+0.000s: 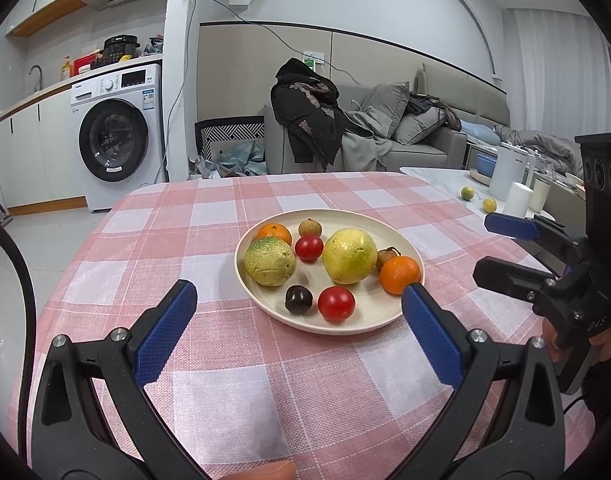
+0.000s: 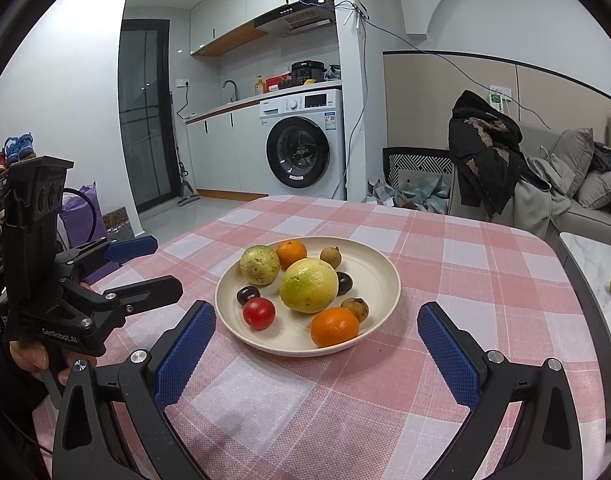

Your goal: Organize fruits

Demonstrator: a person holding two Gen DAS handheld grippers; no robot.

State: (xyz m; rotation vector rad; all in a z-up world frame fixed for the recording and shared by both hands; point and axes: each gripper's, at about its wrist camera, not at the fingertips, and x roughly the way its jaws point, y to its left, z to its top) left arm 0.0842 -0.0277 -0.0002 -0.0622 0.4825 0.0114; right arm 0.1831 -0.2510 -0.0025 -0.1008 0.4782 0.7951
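Nearest the cameras, both tools are hanging low over the pink checked tablecloth (image 2: 305,412) with nothing in them: the left gripper (image 1: 299,294) is standing spread wide, its blue pads (image 1: 165,332) framing the near rim of the plate, and the right gripper (image 2: 316,318) is likewise gaping, its fingers bracketing the plate's front edge. Just beyond them the cream plate (image 1: 345,326) is sitting on the cloth, carrying all the fruit close together: a red tomato (image 1: 336,303) and a dark plum (image 1: 298,299) are lying nearest, an orange (image 1: 399,274) is resting at the right rim, and behind these the big yellow-green citrus (image 1: 349,256) and the rough green one (image 1: 269,261) are crowding a second tomato (image 1: 308,247), a small brown longan (image 1: 309,227) and another orange (image 1: 274,233). Since everything is sitting on the plate, I am judging that the sorting is hardly begun or nearly done; I cannot tell which. The risk from here is lying in the crowding and roundness: a wide jaw descending on a small fruit would probably be nudging its neighbour, sending it rolling over the shallow rim, and a hard squeeze would likely be bruising a tomato. Farther right, on a white marble side table (image 1: 437,188), two small yellow-green fruits (image 1: 467,193) are lying apart from the rest.
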